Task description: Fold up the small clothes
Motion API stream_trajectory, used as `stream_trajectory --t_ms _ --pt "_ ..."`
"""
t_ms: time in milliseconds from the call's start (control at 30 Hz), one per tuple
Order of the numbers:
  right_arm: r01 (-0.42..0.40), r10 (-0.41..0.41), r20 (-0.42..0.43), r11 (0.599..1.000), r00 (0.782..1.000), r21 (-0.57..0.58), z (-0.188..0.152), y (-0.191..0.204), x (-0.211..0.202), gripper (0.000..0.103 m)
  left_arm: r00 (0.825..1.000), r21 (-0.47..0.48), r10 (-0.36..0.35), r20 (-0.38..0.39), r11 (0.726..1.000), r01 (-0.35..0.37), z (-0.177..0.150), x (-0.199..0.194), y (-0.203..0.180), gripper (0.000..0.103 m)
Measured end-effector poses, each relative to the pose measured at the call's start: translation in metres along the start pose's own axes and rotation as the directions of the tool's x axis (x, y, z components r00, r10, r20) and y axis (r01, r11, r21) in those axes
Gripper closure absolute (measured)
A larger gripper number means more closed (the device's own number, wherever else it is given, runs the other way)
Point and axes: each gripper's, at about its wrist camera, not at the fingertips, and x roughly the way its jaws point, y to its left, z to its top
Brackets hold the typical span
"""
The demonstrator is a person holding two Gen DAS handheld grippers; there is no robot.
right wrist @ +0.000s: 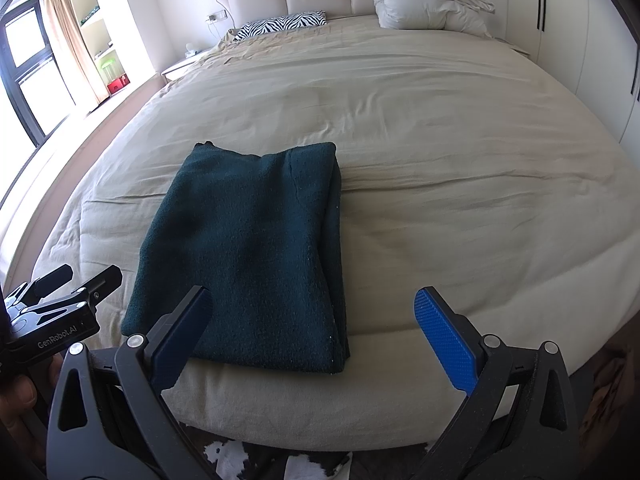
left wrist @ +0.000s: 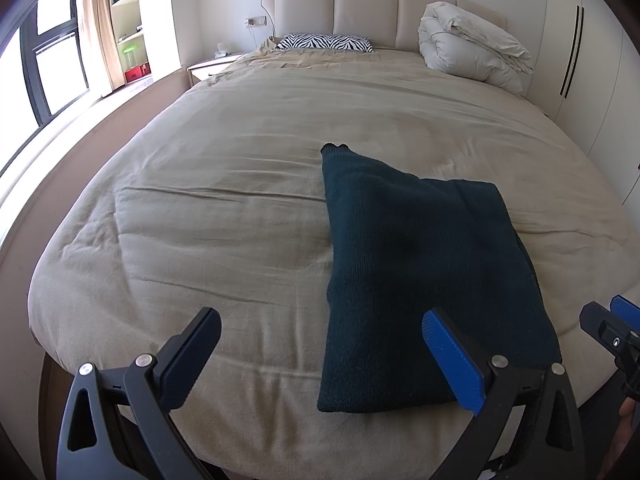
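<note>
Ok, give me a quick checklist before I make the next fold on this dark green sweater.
1. Left gripper jaws open and empty: ok.
2. Right gripper jaws open and empty: ok.
3. Dark green sweater lies flat, already folded into a rough rectangle: ok.
4. Edges lined up: not ok, a corner of fabric sticks out past the far edge.
5. Free space on the beige bedcover around the sweater: ok.
6. Layers underneath are smooth: cannot tell, they are hidden.
</note>
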Motion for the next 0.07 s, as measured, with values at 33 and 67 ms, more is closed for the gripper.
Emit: stream_trajectory --t_ms 33,67 --pt "0.000 0.000 0.000 1.000 1.000 0.001 -0.0007 0.0006 0.0003 0.000 1.000 0.000 0.002 0.000 1.000 -0.002 0.0003 0.0002 -0.0001 0.000" --pt "0.000 0.000 -0.001 1.000 1.000 0.002 -0.0015 -0.0001 0.0010 0.000 1.000 -0.001 0.000 0.000 1.000 0.000 0.0003 0.0001 0.0001 0.000"
